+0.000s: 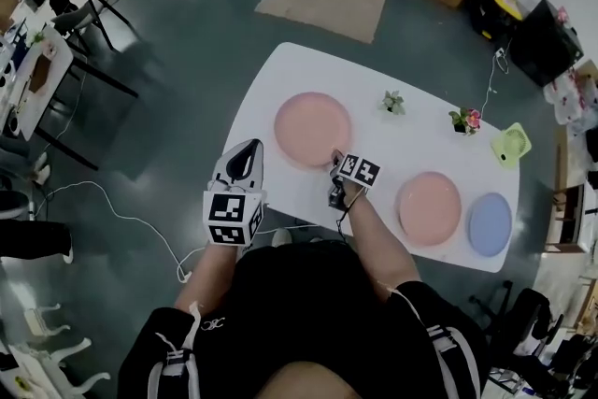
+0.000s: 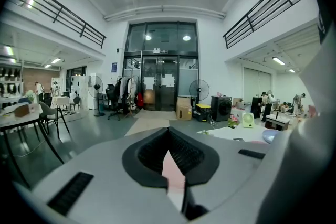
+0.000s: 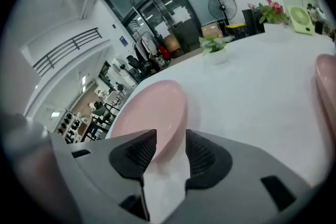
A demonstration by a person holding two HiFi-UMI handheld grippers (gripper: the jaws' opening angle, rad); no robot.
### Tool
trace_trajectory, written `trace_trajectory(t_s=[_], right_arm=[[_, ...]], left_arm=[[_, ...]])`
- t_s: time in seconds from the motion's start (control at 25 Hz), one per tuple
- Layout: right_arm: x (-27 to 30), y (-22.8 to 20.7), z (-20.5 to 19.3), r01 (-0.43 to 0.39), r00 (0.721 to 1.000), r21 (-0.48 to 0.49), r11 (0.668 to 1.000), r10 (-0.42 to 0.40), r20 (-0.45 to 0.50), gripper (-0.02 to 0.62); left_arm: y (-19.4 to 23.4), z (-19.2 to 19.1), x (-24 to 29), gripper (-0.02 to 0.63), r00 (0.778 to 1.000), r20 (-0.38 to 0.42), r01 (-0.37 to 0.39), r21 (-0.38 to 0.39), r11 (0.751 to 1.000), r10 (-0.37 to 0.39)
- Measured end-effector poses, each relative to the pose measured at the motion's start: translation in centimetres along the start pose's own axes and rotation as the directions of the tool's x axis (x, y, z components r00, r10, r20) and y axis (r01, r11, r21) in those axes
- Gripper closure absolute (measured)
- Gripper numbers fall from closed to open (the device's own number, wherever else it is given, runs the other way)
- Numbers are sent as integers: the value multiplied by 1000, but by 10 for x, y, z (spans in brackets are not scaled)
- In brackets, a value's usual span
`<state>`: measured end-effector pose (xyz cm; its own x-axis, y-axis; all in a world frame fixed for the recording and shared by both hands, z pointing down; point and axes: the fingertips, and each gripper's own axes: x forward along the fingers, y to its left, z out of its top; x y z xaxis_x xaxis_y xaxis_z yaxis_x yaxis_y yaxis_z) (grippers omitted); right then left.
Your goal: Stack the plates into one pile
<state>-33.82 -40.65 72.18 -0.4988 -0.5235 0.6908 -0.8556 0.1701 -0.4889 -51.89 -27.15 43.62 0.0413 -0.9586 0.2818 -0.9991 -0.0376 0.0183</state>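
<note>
The right gripper [image 3: 170,138] gapes at the left pink plate [image 3: 149,107] rim (the left gripper [image 2: 168,132] is pinched together).

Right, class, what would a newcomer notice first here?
Three plates lie unstacked on the white table: the left pink plate towards its left end, the right pink plate and the blue plate side by side at its right end. The right gripper, jaws open, points at the left pink plate's near rim.
</note>
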Motion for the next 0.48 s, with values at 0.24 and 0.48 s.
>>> trace_trajectory(t_s=[0.24,0.48], right_arm=[[22,-2,-15,2,994,119,993,11,-107,434],[10,6,-14,-34,995,339,940,63,-75,522]], left_arm=[[8,-1,-6,592,1000,2,-16,-5,1000,16],[21,6,-18,592,1000,17,-12,-14,1000,12]])
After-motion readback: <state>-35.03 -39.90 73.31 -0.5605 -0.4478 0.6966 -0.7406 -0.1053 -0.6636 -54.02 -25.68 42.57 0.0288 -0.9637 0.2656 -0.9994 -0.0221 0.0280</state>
